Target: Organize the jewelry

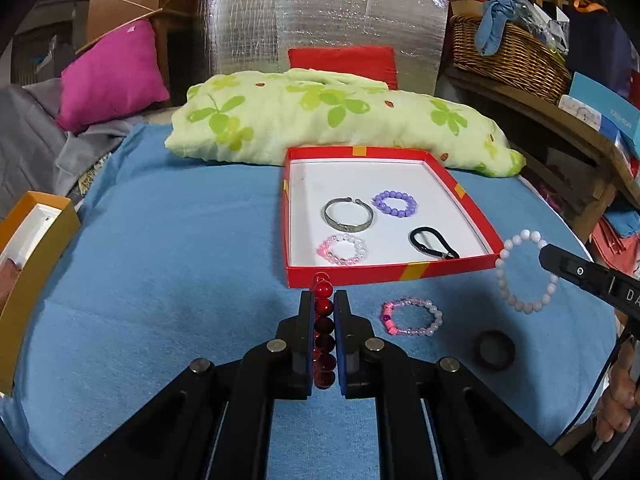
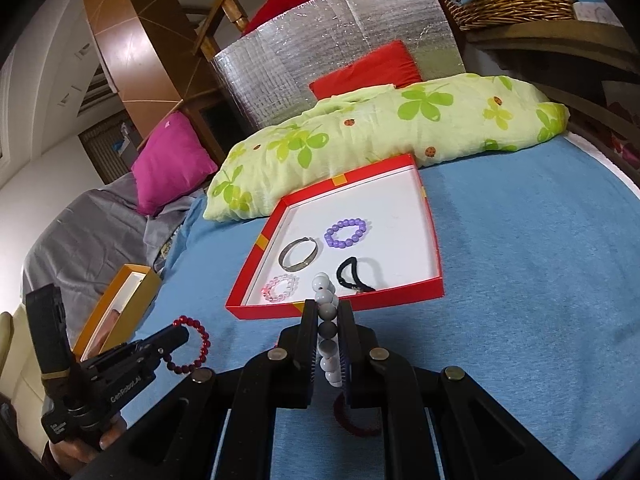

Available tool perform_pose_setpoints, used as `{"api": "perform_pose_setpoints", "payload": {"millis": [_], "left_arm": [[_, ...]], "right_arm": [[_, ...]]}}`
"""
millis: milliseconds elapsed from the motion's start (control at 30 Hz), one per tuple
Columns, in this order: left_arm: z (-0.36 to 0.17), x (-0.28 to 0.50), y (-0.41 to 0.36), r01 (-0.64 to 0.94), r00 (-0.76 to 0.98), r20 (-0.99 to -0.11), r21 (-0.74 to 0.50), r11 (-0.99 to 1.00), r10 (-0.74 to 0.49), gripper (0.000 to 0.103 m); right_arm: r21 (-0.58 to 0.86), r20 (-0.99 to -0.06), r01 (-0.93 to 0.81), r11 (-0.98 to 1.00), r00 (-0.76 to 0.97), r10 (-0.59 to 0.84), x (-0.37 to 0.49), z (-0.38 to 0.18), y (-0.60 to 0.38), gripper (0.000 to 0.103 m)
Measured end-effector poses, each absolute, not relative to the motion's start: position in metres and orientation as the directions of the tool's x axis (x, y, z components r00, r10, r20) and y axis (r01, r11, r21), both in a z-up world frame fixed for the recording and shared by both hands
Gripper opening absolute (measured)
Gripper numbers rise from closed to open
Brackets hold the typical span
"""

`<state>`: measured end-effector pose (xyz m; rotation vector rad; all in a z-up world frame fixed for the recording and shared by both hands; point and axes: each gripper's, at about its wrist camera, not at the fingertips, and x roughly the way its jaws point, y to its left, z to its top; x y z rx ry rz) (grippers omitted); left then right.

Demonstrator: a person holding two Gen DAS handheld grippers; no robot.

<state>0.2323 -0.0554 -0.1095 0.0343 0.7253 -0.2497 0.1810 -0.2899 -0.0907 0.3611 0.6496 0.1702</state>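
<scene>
My left gripper [image 1: 323,300] is shut on a red bead bracelet [image 1: 323,334] and holds it above the blue cloth, just before the red tray [image 1: 384,272]. My right gripper [image 2: 326,308] is shut on a white bead bracelet [image 2: 326,320]; it also shows in the left wrist view [image 1: 524,276]. In the tray [image 2: 336,306] lie a silver bangle [image 1: 349,214], a purple bead bracelet [image 1: 394,203], a pink-white bead bracelet [image 1: 342,249] and a black hair tie [image 1: 433,243]. A pink-lilac bead bracelet [image 1: 412,316] and a dark red ring band [image 1: 494,350] lie on the cloth.
A green floral pillow [image 1: 320,116] lies behind the tray. An orange box [image 1: 28,264] stands at the left edge. A magenta cushion [image 1: 112,76], a silver foil panel [image 1: 320,20] and a wicker basket [image 1: 508,52] are at the back.
</scene>
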Motion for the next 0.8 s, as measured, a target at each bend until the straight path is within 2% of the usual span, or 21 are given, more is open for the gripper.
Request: {"api": "perform_pose_setpoints", "payload": {"millis": [800], "left_arm": [[-0.103,0.233,-0.066,0.191,0.751,-0.645,0.007,0.982,-0.141,0.01]], "right_arm": [[0.386,-0.564,-0.067,0.92,0.772,0.293,0.188,-0.094,-0.27,0.011]]}}
